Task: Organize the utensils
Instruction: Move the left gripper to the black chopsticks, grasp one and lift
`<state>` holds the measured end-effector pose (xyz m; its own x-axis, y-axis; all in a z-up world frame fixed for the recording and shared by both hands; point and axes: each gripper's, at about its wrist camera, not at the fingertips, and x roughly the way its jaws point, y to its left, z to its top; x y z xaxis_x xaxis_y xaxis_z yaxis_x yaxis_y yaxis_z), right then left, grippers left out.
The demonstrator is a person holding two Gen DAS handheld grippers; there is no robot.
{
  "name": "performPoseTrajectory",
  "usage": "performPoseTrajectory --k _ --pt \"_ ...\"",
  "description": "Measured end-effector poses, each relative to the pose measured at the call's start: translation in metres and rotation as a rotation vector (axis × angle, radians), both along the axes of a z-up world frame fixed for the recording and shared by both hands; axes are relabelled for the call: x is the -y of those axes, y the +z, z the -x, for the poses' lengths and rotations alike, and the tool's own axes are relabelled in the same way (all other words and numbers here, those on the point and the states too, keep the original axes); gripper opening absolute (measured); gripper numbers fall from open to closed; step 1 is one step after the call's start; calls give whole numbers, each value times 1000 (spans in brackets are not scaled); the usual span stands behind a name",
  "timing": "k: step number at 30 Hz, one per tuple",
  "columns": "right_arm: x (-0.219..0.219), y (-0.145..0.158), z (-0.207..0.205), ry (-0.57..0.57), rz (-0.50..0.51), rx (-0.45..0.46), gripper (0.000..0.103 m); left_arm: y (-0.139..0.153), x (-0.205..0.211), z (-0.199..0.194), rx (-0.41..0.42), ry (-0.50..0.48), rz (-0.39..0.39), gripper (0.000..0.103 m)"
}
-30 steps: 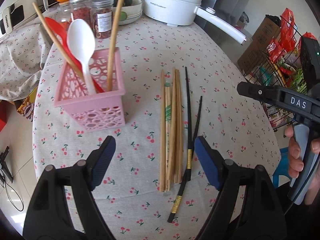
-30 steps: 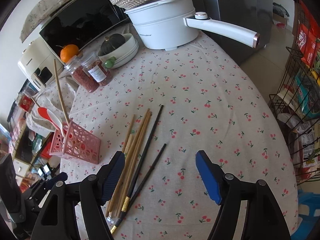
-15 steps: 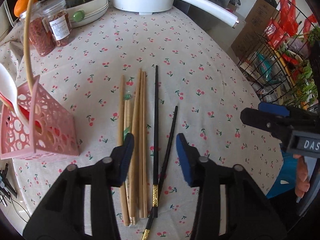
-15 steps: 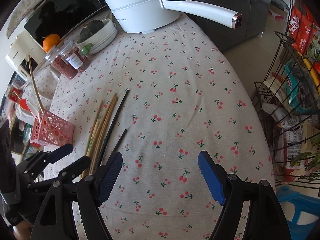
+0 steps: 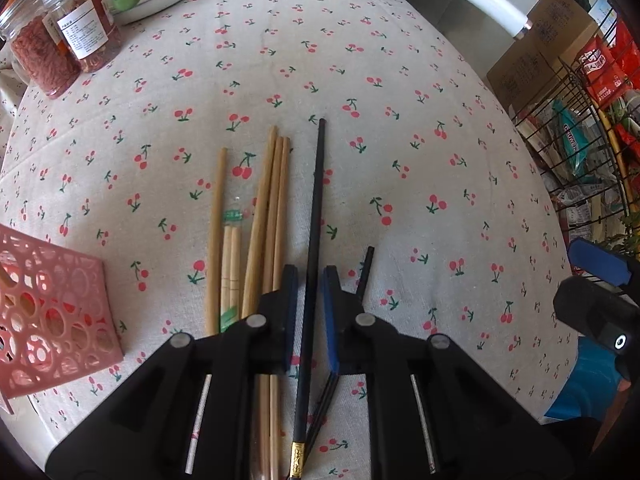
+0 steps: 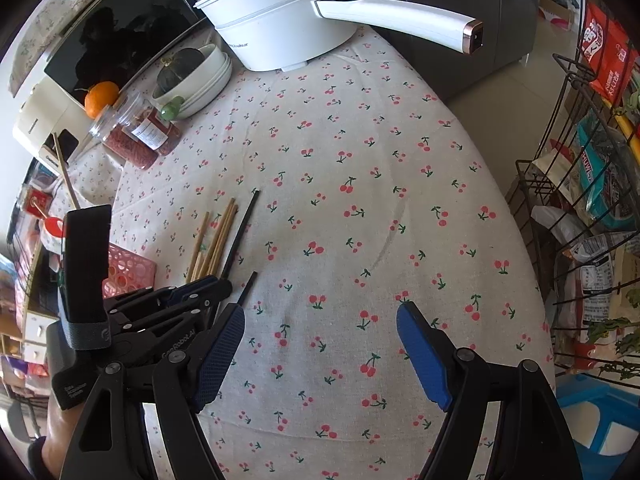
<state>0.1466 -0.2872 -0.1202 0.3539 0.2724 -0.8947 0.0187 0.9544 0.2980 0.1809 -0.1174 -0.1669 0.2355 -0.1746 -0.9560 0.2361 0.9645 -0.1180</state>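
Observation:
On the cherry-print tablecloth [image 5: 400, 160] lie several wooden chopsticks [image 5: 272, 200], a long black chopstick [image 5: 318, 184] and a shorter black one [image 5: 366, 268]. My left gripper [image 5: 310, 280] points down over them. Its jaws are closing, with the long black chopstick between the blue pads and a thin gap still on each side. The pink perforated basket [image 5: 52, 320] stands at the left, also visible in the right wrist view [image 6: 128, 272]. My right gripper [image 6: 320, 344] hovers open over bare cloth to the right, beside the left gripper [image 6: 208, 284], with nothing between its fingers.
A white electric pot [image 6: 280, 20] with a long handle, stacked bowls [image 6: 208, 76], two jars [image 5: 68, 48] and an orange [image 6: 102, 98] stand at the table's far side. A wire rack [image 6: 592, 160] of packets is off the right edge.
My left gripper moved right from the pink basket and sank over the chopsticks, its jaws narrowing from wide to a slit around the long black chopstick. The right gripper shifted slightly.

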Motion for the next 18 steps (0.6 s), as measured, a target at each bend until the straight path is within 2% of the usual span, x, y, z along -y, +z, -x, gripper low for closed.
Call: performPoseTrajectory --k 3,6,11,18 --pt "0 0 0 -2 -2 -1 80 -1 4 -7 -29 -10 -11 13" --pt "-1 -2 0 -1 5 -5 80 -1 1 -12 -33 7 -18 7" --pt "2 -7 0 -22 0 -26 80 24 -10 3 84 5 -14 7" --pt "-6 -11 4 -15 18 -36 80 72 -44 49 226 15 81 7"
